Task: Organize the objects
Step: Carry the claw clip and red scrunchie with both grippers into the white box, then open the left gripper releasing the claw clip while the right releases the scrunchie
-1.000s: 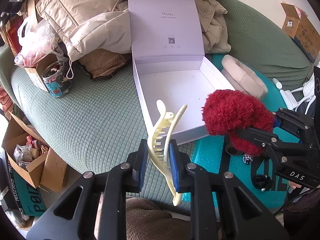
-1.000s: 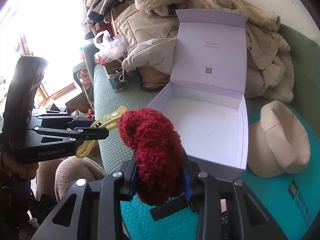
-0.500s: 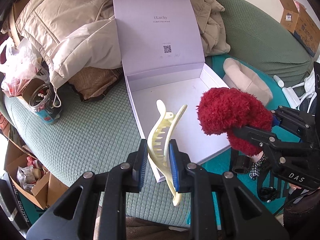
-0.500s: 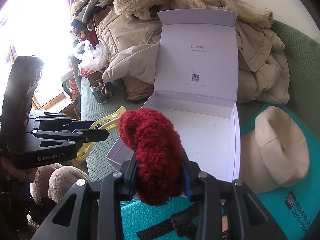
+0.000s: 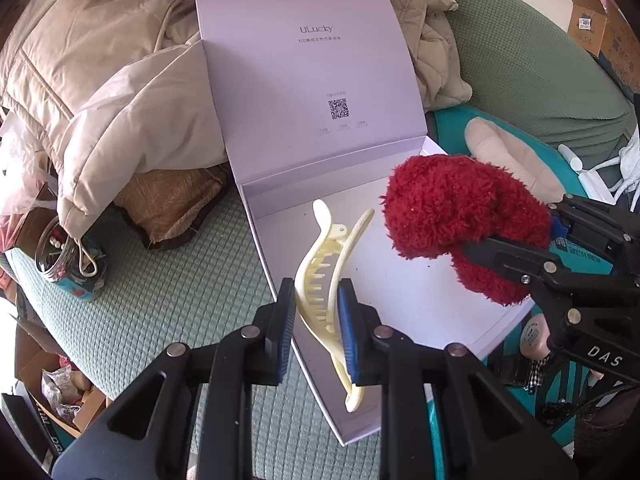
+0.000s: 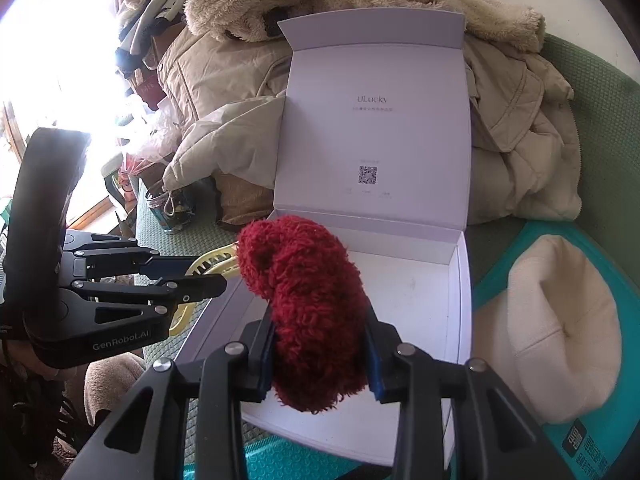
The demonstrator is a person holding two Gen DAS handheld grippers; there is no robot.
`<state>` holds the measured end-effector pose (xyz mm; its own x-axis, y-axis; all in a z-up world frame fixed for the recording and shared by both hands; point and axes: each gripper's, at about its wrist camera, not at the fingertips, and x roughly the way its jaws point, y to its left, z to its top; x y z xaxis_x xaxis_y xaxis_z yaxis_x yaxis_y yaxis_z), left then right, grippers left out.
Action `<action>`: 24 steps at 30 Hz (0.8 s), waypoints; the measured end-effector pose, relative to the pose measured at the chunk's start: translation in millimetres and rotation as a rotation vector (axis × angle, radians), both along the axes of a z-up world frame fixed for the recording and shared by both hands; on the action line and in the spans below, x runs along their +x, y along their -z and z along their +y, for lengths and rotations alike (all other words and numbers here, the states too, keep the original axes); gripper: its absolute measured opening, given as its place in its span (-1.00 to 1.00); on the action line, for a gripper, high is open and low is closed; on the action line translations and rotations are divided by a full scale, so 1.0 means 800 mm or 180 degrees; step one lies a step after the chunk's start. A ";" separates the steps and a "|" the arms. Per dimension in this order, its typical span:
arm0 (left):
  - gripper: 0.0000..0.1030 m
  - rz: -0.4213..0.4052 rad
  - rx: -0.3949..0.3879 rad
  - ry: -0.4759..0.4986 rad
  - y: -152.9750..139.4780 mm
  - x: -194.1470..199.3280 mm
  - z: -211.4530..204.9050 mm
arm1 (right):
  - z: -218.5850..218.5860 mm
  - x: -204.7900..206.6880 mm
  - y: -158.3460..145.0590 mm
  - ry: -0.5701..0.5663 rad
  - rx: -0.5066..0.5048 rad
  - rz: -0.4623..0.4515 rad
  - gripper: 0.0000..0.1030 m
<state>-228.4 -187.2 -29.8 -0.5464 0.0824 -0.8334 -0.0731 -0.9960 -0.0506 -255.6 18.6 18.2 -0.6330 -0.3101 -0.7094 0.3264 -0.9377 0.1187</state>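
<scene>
Left hand-held gripper (image 5: 316, 312) is clamping a pale yellow plastic claw hair clip (image 5: 328, 280) between its blue pads, holding it above the near left edge of the open white cardboard gift box (image 5: 420, 300) lying on the green quilted sofa (image 5: 160, 300). Right hand-held gripper (image 6: 320, 354) is squeezing a fuzzy dark red scrunchie (image 6: 308, 300) over the box floor, at 3 o'clock from the clip. A cream knit hat (image 6: 560, 332) is lying just beside the box at 3 o'clock.
</scene>
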 end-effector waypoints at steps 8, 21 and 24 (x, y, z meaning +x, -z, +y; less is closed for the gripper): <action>-0.62 0.0024 -0.0057 0.0111 0.009 -0.051 0.006 | 0.003 -0.039 0.007 0.0093 0.0055 -0.0008 -0.31; -0.62 0.0041 -0.0178 0.0244 0.023 -0.118 0.014 | 0.013 -0.088 0.029 0.0141 0.0135 -0.0126 -0.31; -0.62 0.0021 -0.0231 0.0269 0.030 -0.132 0.016 | 0.016 -0.098 0.035 0.0177 0.0139 -0.0160 -0.31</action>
<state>-333.6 -174.3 -53.6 -0.5455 0.0680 -0.8354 -0.1570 -0.9874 0.0221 -334.2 31.1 -9.7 -0.6115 -0.2436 -0.7528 0.2684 -0.9589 0.0922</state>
